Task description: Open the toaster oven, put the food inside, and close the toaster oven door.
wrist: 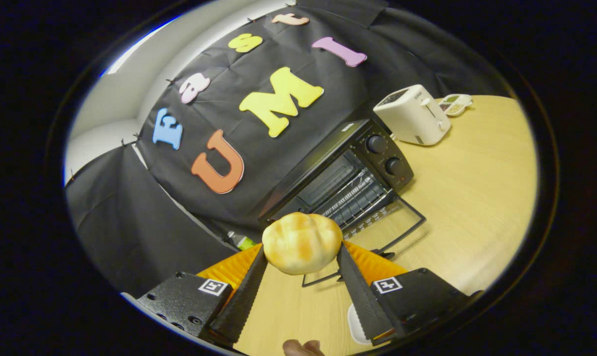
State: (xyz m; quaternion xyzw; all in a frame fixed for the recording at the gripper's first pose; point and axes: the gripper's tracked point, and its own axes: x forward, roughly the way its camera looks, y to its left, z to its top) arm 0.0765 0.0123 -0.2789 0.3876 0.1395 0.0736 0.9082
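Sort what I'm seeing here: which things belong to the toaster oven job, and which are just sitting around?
For the job:
- bread roll, gripped between both fingers of the gripper
- toaster oven, just beyond the roll
- oven door, already folded down open

Just lying about:
- white toaster past the oven
- small dish behind that toaster
- white thing on the table near the fingers, too hidden to identify

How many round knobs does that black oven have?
2. Both sit on the toaster oven control panel beside its open door: one knob nearer the white toaster, the other knob next to it. The gripper holds a bread roll.
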